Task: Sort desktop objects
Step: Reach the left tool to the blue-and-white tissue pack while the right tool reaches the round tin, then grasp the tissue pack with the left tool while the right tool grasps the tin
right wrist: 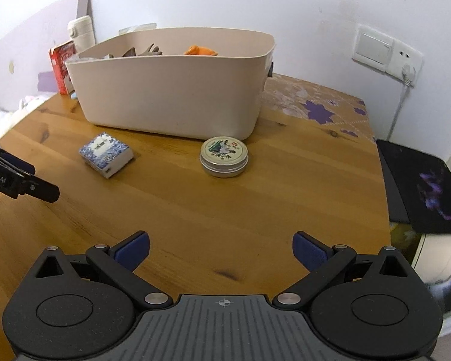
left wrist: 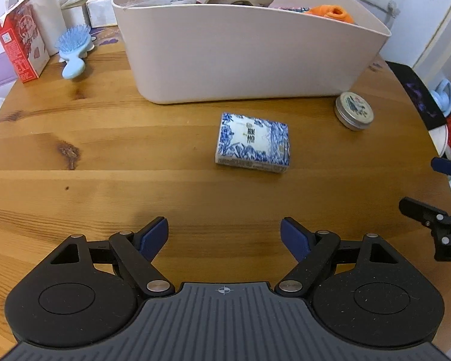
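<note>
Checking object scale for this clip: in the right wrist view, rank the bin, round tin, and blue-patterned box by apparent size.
1. Bin, by far the largest.
2. Round tin and blue-patterned box look much alike in this view; I would not rank them apart.

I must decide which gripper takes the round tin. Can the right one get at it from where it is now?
Probably yes: the right gripper has its jaws open, and only bare wooden table lies before the round tin.
</note>
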